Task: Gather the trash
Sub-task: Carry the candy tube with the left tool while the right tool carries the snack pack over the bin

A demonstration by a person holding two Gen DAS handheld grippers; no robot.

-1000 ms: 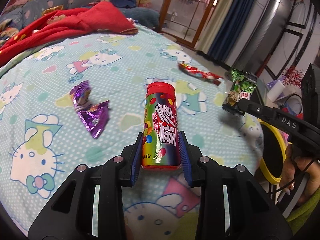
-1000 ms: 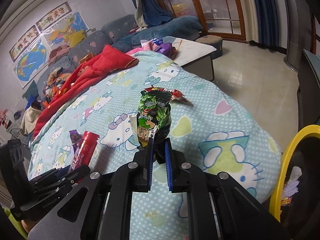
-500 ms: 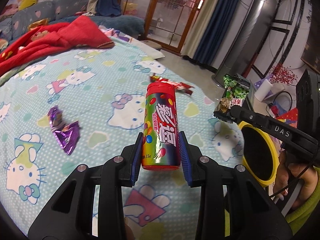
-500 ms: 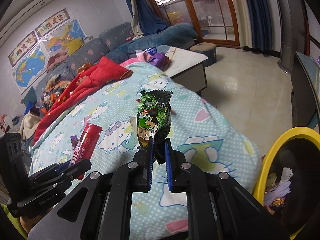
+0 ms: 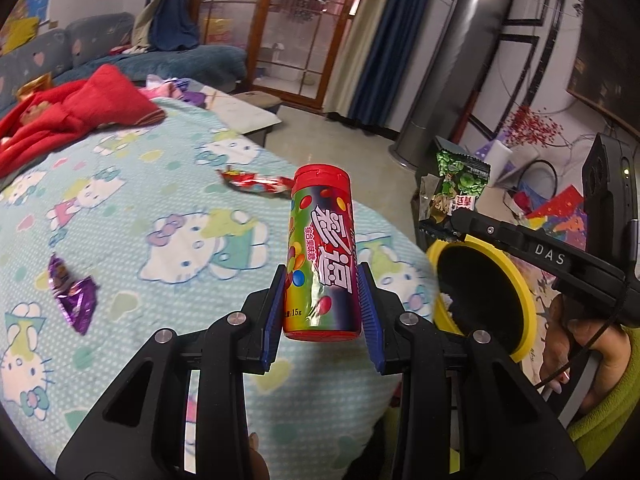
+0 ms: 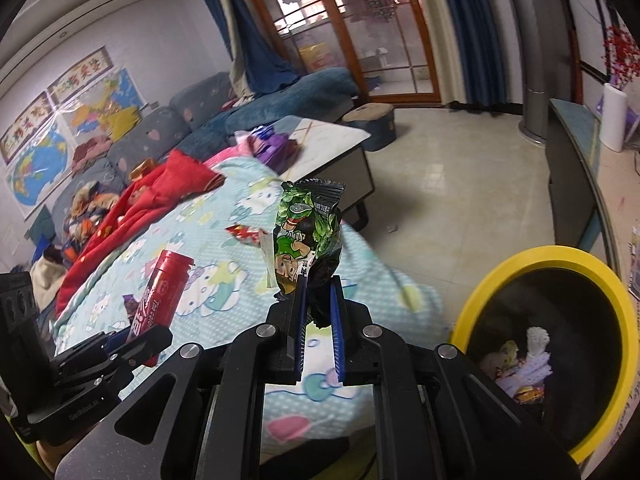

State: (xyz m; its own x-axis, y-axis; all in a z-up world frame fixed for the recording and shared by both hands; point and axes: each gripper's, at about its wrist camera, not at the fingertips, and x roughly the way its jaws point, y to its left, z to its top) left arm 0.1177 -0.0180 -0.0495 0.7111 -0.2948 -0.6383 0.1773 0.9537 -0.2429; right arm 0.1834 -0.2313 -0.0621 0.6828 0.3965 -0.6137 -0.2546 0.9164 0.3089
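Trash in hand: I hold two pieces now, both lifted off the bed point(image 5: 168, 240).
Left gripper point(image 5: 323, 307): closed on the candy tube point(image 5: 320, 256), upright in the centre of the left view, its blue pads gripping only the lower part.
Right gripper point(image 6: 318, 312): jaws narrow, pinching the bottom of the green snack wrapper point(image 6: 308, 236), which stands up in the middle of the right view.
Bin point(image 6: 472, 308): yellow rim, black inside, lower right of the right view, beside the bed edge; some rubbish already lies in it.
Left behind: a red wrapper point(image 5: 256, 182) and a purple wrapper point(image 5: 74, 298) on the sheet.
Risk, tube: the smooth foil label may slide between the pads if I tilt it too early, and it would fall outside the rim.
Risk, wrapper: it is light and floppy; released too far from the opening, it may drift to the floor. Perhaps it also sticks to a pad; I cannot see this well.
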